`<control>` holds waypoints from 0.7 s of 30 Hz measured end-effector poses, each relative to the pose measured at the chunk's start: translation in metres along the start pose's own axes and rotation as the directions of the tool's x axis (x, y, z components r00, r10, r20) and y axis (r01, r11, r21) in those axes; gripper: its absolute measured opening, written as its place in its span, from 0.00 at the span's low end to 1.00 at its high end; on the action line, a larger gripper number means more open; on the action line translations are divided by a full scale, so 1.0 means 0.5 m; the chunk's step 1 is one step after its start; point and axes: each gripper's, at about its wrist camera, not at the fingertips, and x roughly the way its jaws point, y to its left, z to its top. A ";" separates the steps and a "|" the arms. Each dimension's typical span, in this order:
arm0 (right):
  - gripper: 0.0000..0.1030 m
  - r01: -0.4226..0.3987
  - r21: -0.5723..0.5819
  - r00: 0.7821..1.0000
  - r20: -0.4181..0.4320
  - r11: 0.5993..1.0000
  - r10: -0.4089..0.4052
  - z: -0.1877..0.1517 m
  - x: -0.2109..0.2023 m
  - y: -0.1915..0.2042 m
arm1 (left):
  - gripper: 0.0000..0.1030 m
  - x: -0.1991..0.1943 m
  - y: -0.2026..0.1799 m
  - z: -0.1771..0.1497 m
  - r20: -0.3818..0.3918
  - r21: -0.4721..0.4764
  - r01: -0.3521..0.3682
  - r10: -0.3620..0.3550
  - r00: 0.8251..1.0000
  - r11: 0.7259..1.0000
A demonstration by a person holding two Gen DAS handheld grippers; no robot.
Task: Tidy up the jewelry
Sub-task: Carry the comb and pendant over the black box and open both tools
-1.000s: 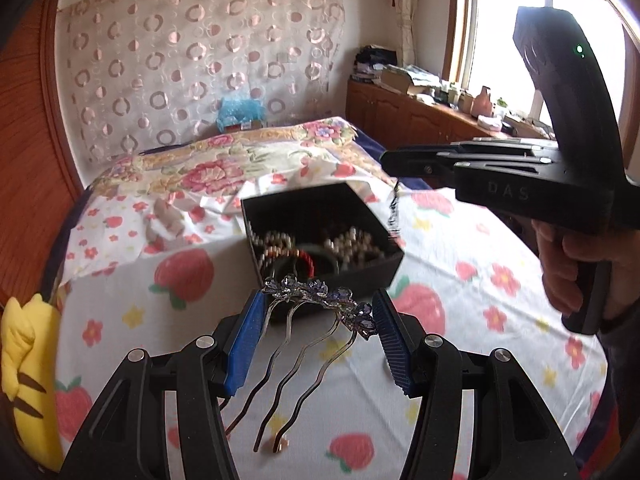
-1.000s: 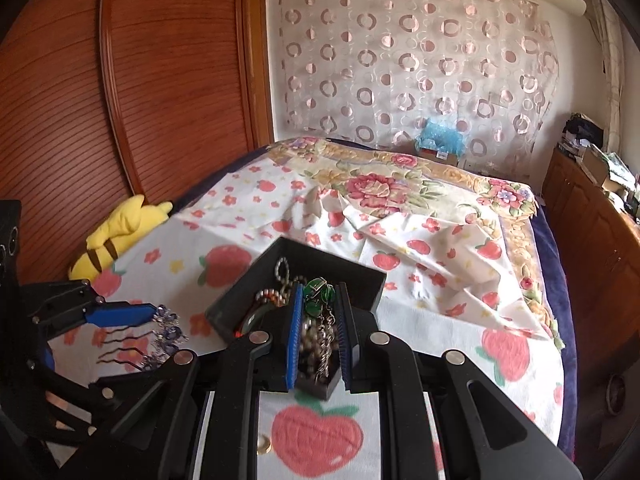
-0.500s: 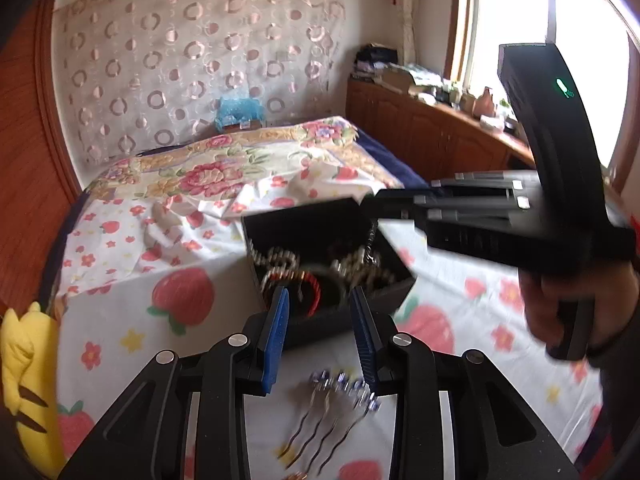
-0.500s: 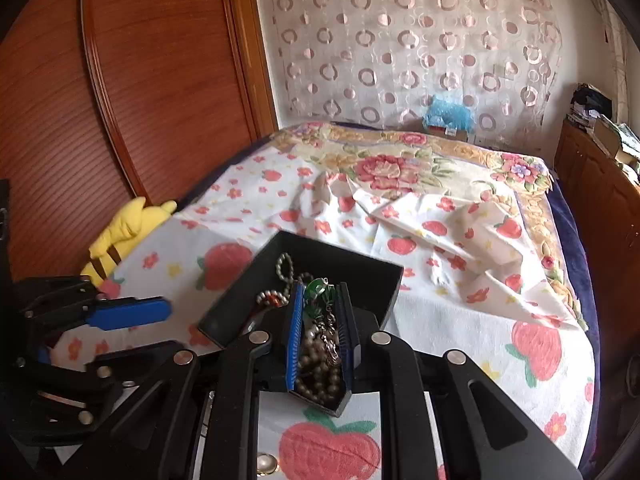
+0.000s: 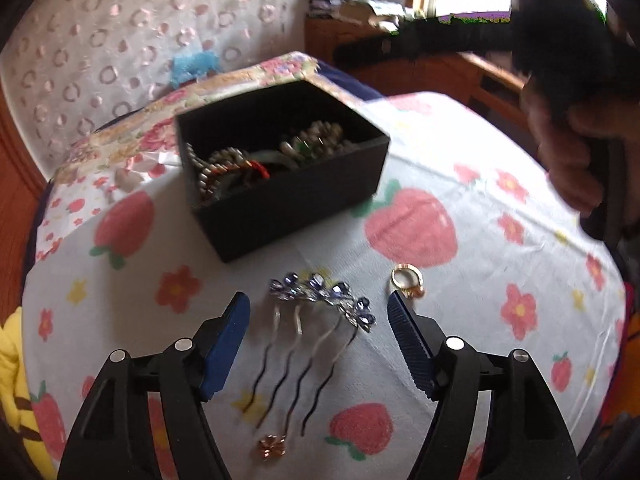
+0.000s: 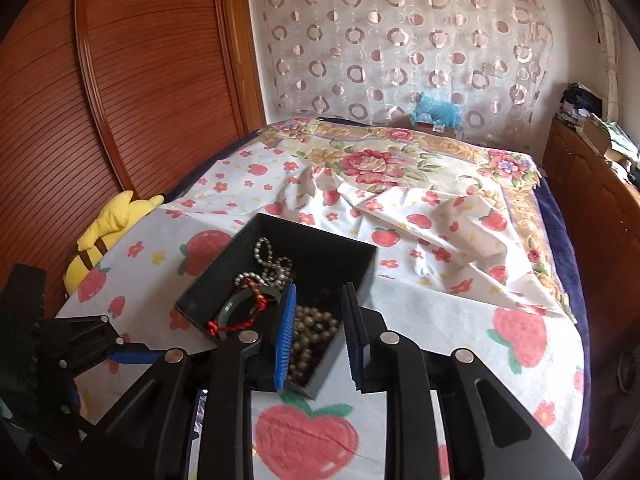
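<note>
Strawberry sheet holds hair comb between parted left claw fingers.

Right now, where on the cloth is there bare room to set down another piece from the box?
Free: the cloth left of the hair comb, toward the yellow plush, and the wide stretch right of the ring. Crowded: the strip in front of the black box, where comb, ring and a small gold charm lie by the open left gripper.

Matt black box; glossy metal hair comb; cotton sheet.
</note>
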 end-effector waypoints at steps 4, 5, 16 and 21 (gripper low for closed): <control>0.25 0.012 -0.003 1.000 0.007 1.000 -0.012 -0.018 -0.019 -0.014 | 0.66 0.025 -0.014 -0.005 -0.034 0.023 -0.032 0.033 0.999 0.999; 0.25 0.010 -0.003 1.000 0.009 1.000 -0.010 -0.024 -0.024 -0.017 | 0.66 0.026 -0.014 -0.005 -0.033 0.018 -0.034 0.035 0.999 0.999; 0.25 -0.004 -0.006 1.000 0.011 1.000 0.004 -0.070 -0.044 -0.022 | 0.51 -0.038 -0.024 0.011 0.069 -0.010 -0.040 0.041 0.997 0.999; 0.25 -0.005 -0.001 1.000 0.011 1.000 0.005 -0.075 -0.045 -0.023 | 0.52 -0.089 -0.024 0.056 0.162 -0.029 -0.055 0.059 0.985 0.998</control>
